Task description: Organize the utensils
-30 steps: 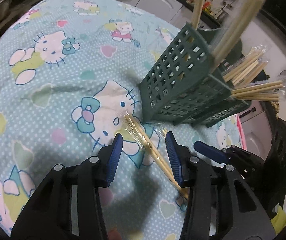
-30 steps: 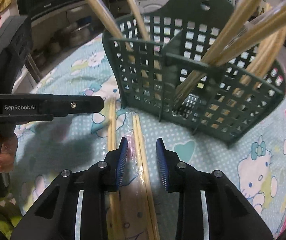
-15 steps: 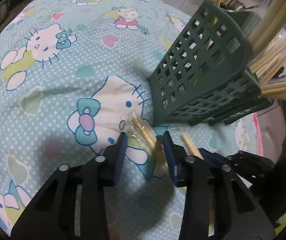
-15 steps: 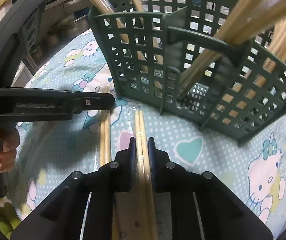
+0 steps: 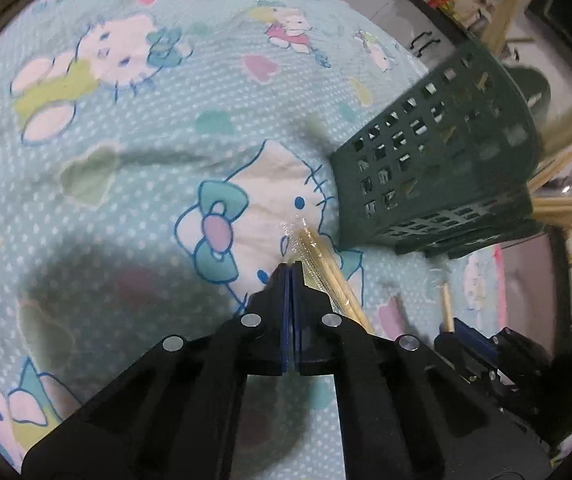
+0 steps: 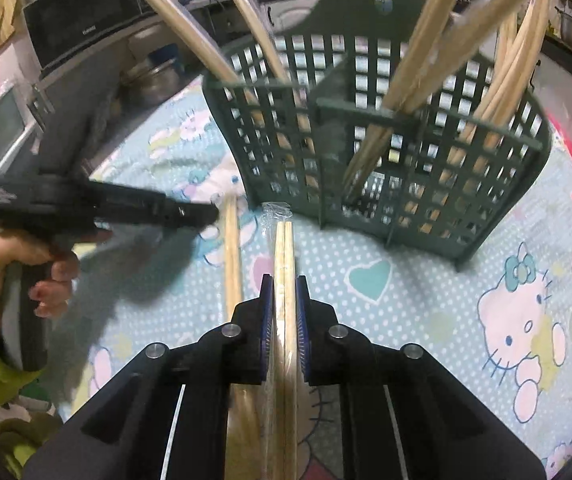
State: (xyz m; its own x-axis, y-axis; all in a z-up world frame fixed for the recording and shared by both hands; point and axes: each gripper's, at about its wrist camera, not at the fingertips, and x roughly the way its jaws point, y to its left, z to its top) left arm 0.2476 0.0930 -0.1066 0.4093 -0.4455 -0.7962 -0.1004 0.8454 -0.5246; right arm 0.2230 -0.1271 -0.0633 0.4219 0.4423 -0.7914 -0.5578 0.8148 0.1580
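Motion blur hid my left gripper's (image 5: 290, 270) catch — jaws clenched, wrapped chopsticks (image 5: 328, 268) just beside. My right gripper (image 6: 284, 292) clamped another wrapped pair (image 6: 284, 256); the green basket (image 6: 498, 200) held more chopsticks (image 6: 414, 76).

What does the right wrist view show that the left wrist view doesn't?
Right wrist only: the right gripper shut on a wrapped chopstick pair, the divided inside of the green basket, and the hand holding the left gripper. Left wrist only: the left gripper's fingers pressed shut, with the second wrapped pair running beside them, not clearly between them. Both: the basket, the chopsticks standing in it, and the cartoon-cat cloth.
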